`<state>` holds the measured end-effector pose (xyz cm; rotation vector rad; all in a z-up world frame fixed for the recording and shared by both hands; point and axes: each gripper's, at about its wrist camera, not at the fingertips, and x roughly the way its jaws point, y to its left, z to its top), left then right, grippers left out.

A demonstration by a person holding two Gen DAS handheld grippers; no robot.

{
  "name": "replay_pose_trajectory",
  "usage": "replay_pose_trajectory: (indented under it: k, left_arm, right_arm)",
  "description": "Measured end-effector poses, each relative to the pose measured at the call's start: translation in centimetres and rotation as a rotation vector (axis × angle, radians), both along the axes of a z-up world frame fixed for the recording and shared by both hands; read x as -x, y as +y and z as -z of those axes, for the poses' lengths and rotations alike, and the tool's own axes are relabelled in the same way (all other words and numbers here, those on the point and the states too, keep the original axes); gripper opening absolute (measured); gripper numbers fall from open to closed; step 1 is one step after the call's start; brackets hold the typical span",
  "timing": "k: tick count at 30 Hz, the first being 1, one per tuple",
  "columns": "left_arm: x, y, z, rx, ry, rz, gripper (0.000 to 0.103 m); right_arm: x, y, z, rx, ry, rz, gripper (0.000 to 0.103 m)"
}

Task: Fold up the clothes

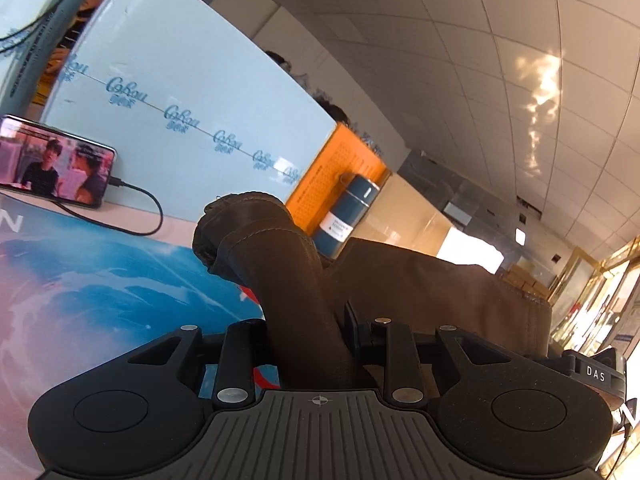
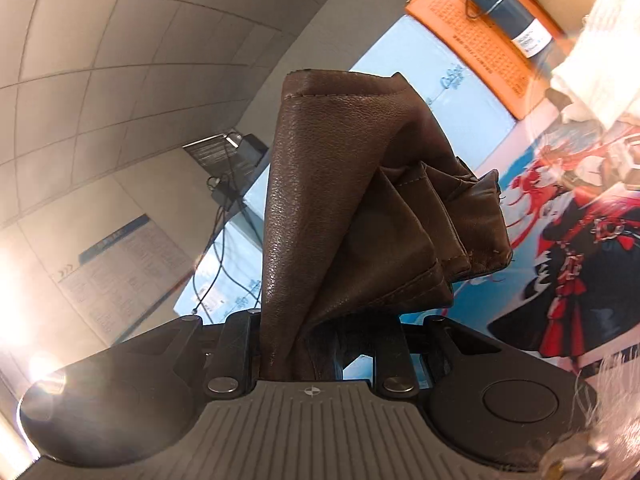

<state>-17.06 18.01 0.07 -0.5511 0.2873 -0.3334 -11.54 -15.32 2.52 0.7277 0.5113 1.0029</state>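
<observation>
Both your tongs are clenched on the brown garment (image 2: 340, 200), which hangs lifted above the printed mat (image 1: 100, 280). Your left gripper (image 1: 308, 340) pinches a thin bunch; it could slip, or sweep the flask (image 1: 344, 216) at 12 o'clock. Your right gripper (image 2: 316, 344) holds a thicker wad.

pale blue board (image 1: 180, 92) showing a repeating "CaBou" script logo, small black tag (image 1: 596, 374) at the right edge reading "DAS", large letter "N" showing on the poster (image 1: 100, 280) covering the counter, bottle (image 1: 346, 216) label too small to read
</observation>
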Motion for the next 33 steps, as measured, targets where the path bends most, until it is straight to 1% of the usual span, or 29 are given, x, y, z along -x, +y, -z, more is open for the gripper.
replay_pose_trajectory:
  k: [3,7,11,17,19,22,24,27,29,31,32,33]
  left_arm:
    - [2.8,2.1,-0.2,-0.008,-0.032,-0.082,0.027]
    - [7.6,5.6,0.3,0.011,-0.069,-0.217,0.027]
    - [12.0,9.4,0.6,0.038,-0.086,-0.373,0.027]
    - [17.3,14.4,0.9,0.071,-0.105,-0.603,0.027]
    - [18.6,15.5,1.2,0.064,-0.092,-0.675,0.027]
    - [20.9,17.3,2.2,0.066,-0.047,-0.754,0.027]
    - [21.9,18.2,2.7,0.091,-0.03,-0.803,0.027]
    - [22.2,19.5,2.7,0.074,0.001,-0.864,0.027]
    - [21.9,20.4,2.5,0.056,0.015,-0.894,0.028]
    - [20.7,21.8,2.2,0.068,0.036,-0.908,0.028]
    - [20.0,22.5,2.0,0.072,0.043,-0.898,0.031]
    - [19.0,22.9,2.0,0.07,0.055,-0.889,0.031]
  right_arm:
    - [0.1,2.8,-0.7,0.005,-0.026,-0.077,0.021]
    - [0.2,7.4,-0.9,-0.003,-0.028,-0.206,0.021]
    - [0.2,13.3,-1.0,0.01,-0.028,-0.344,0.021]
    - [0.1,22.7,-1.8,0.044,-0.031,-0.523,0.021]
    - [0.5,25.7,-1.9,0.072,-0.048,-0.579,0.021]
    - [1.1,29.5,-1.8,0.116,-0.064,-0.663,0.021]
    - [1.5,31.8,-1.6,0.143,-0.069,-0.718,0.021]
    - [1.4,34.7,-1.1,0.146,-0.066,-0.774,0.021]
    - [1.0,36.3,-0.8,0.14,-0.079,-0.786,0.021]
    - [0.1,37.6,-0.6,0.141,-0.088,-0.777,0.021]
    - [-0.5,38.2,-0.5,0.141,-0.087,-0.76,0.021]
    - [-1.2,38.8,-0.4,0.142,-0.085,-0.743,0.021]
